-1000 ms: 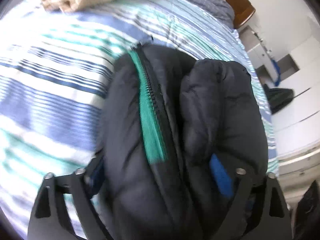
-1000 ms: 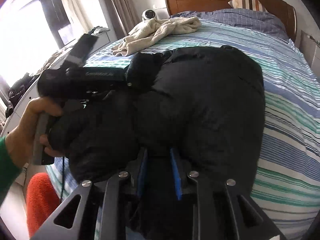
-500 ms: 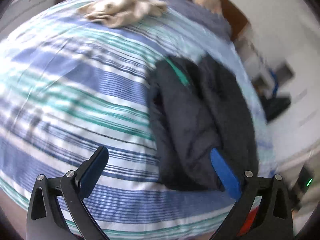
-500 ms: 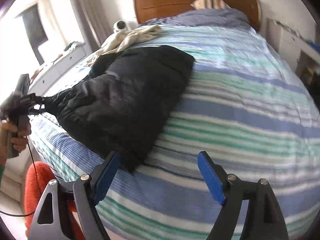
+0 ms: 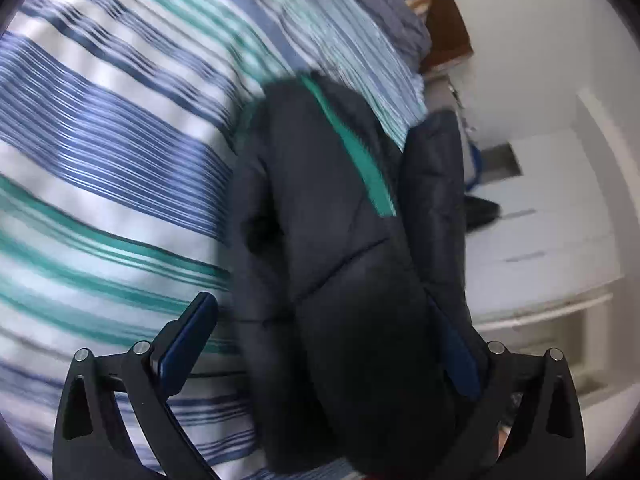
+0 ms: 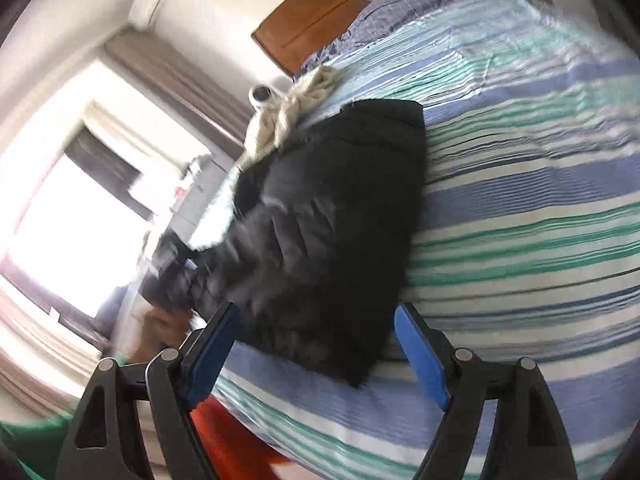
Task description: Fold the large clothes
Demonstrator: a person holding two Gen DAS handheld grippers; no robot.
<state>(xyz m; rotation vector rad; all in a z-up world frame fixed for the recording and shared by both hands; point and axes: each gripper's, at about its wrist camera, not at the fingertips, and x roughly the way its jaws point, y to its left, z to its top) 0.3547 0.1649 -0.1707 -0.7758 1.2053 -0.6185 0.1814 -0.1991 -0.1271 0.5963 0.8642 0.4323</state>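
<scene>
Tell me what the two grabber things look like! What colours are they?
Both look alike. The left gripper and the right gripper have black, frame-like arms with triangle-shaped holes and round silver bolts. Each finger carries a flat blue pad. No writing shows on them. A green sleeve peeks in beside the right one.

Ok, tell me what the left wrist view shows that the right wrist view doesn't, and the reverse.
Only the left wrist view shows the jacket's green zipper strip and the white drawers beside the bed. Only the right wrist view shows the bright window, the cream towel near the headboard, and the small white camera. Both show the black jacket lying on the striped bedspread, the wooden headboard, and an open gripper: left gripper, right gripper.
</scene>
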